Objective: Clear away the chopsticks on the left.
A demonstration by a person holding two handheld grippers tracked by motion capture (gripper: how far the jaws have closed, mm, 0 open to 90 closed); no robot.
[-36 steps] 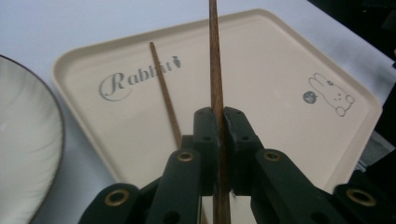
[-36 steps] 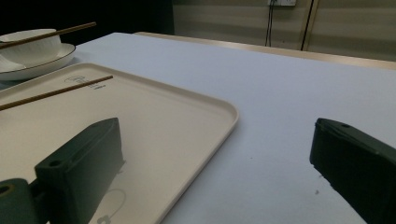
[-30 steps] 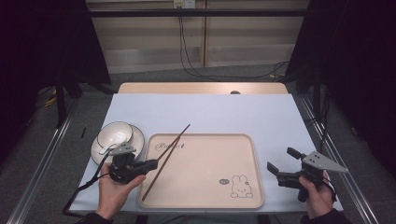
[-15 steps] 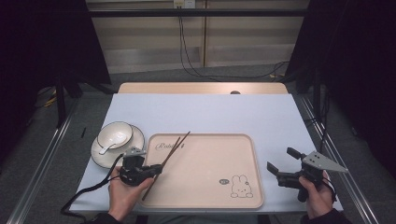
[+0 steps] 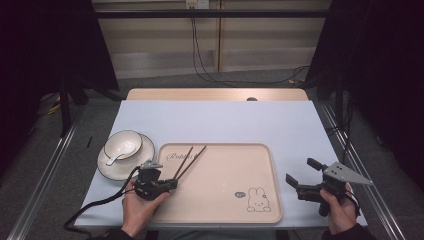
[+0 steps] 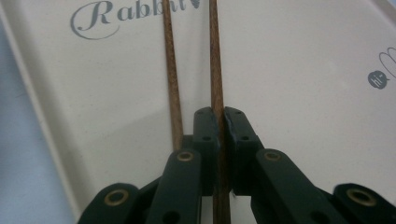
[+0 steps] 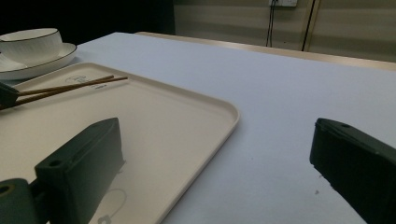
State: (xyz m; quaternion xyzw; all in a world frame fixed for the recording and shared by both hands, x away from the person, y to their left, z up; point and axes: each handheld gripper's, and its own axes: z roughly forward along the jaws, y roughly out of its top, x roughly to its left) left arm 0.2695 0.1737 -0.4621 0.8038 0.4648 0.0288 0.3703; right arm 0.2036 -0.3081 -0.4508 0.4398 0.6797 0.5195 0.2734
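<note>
Your left tongs (image 5: 172,184) clench 1 chopstick (image 6: 215,70) over the tray's (image 5: 225,220) left part, the 2nd chopstick (image 6: 172,79) lying just beside. Likely placing: next, release. Your right tongs (image 5: 300,172) stay out, gaping at the table's (image 5: 250,120) right edge.

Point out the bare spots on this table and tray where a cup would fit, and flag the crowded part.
Free: the pale blue table top beyond the cream rabbit-print tray, and the tray's middle and right half. Crowded: the tray's left end, where the left gripper clamps one brown wooden chopstick beside the other, near the white bowl on its saucer.
</note>
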